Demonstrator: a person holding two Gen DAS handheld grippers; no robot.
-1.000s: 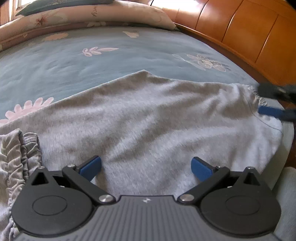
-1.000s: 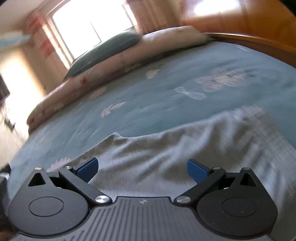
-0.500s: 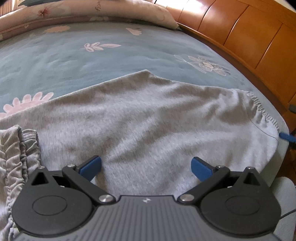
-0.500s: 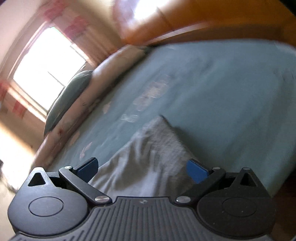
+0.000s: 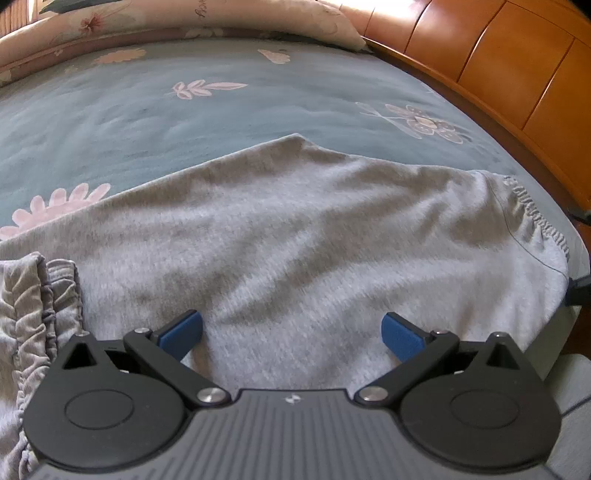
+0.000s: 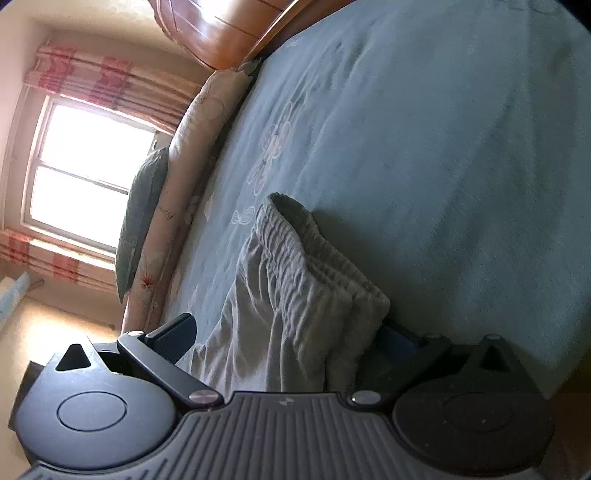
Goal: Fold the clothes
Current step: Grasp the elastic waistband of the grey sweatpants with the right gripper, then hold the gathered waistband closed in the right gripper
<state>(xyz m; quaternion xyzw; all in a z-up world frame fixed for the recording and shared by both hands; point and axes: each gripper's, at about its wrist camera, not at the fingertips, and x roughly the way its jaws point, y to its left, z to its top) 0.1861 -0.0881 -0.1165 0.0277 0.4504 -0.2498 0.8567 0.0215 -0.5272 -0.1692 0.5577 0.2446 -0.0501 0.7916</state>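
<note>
A grey knit garment [image 5: 295,229] lies spread flat on the blue floral bedsheet [image 5: 147,122]. Its gathered elastic waistband [image 5: 532,214] runs along the right end, near the bed's edge. Another gathered cuff [image 5: 26,302] is bunched at the lower left. My left gripper [image 5: 291,330] hovers open just over the near part of the garment, with nothing between its fingers. In the right wrist view my right gripper [image 6: 286,339] is rolled onto its side and stands open. The waistband [image 6: 295,258] rises in a fold between its spread fingers, and the cloth partly covers the right fingertip [image 6: 402,341].
A wooden headboard [image 5: 498,55] curves along the right side of the bed. Floral pillows [image 5: 184,18] line the far end, with a dark cushion [image 6: 144,206] on them. A bright window [image 6: 85,173] with red checked curtains is beyond. The bed's edge drops off right of the waistband.
My right gripper has swung round, rolled sideways and come down at the waistband end, so the gathered edge now sits between its fingers. The left gripper has hardly moved.
</note>
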